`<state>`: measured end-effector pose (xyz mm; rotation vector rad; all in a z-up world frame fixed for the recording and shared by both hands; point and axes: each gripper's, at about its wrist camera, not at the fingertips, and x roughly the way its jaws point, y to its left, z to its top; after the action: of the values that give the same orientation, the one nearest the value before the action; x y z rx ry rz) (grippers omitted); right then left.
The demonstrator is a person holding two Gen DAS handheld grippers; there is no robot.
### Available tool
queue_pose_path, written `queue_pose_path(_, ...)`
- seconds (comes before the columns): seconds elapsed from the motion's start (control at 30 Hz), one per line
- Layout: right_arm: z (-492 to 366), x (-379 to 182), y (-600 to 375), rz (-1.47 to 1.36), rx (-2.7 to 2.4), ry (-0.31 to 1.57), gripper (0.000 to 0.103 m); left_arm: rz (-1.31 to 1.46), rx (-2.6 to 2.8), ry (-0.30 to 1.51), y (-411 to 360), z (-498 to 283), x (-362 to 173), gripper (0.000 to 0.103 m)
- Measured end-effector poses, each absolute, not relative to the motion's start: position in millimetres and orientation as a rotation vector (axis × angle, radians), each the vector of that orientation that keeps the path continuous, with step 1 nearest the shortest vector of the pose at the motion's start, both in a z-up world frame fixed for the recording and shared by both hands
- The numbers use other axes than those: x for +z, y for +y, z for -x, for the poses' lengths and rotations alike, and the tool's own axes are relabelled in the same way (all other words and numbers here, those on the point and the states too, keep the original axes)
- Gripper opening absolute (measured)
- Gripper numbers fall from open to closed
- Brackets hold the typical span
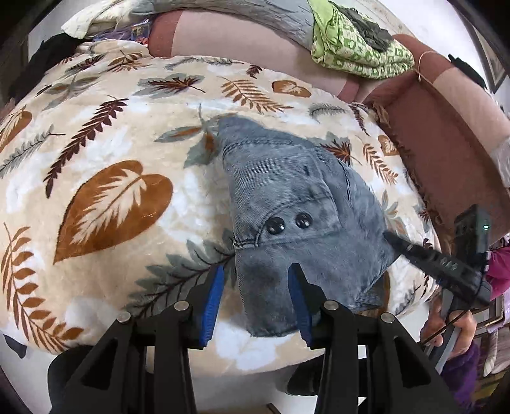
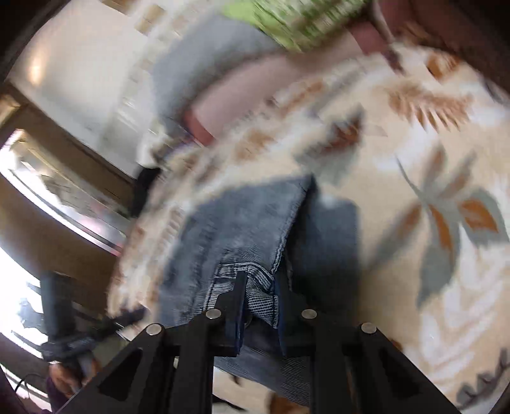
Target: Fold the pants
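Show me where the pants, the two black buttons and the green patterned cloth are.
pants (image 1: 287, 178), left wrist view, on the grey-blue fabric above the pocket.
black buttons (image 1: 275, 225), left wrist view, on the left button.
green patterned cloth (image 1: 350, 47), left wrist view, on its middle folds.

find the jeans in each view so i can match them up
Left wrist: jeans at centre, lying on the leaf blanket, hem between the open left claw.
Right wrist: jeans at lower centre, blurred, pinched in the right claw.
Shared landmark: green cloth at the top.
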<state>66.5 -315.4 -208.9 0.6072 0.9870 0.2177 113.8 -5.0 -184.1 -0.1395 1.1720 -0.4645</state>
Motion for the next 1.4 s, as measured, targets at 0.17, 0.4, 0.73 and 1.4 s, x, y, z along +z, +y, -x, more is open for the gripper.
queue_pose_path(0.17, -73.2, -222.0, -315.5, -0.648, 0.288, 1.09, 0.038, 0.106, -0.43, 1.24, -7.4, -119.7, -208.4, 0.043)
queue_pose_path(0.4, -89.2, -218.8, -364.5, -0.879, 0.268, 0.917, 0.085, 0.075, -0.416, 1.234, -7.3, -120.8, -202.8, 0.043)
queue_pose_path(0.73, -127.4, -251.2, -338.9, -0.847, 0.303, 1.042, 0.083, 0.075, -0.398, 1.193, -7.8, -129.9, -186.3, 0.043)
queue_pose_path(1.4, -135.3, -272.8, -310.7, -0.918, 0.391, 1.131, 0.037, 0.072, -0.415, 1.227, -18.2, -131.3, -200.0, 0.046)
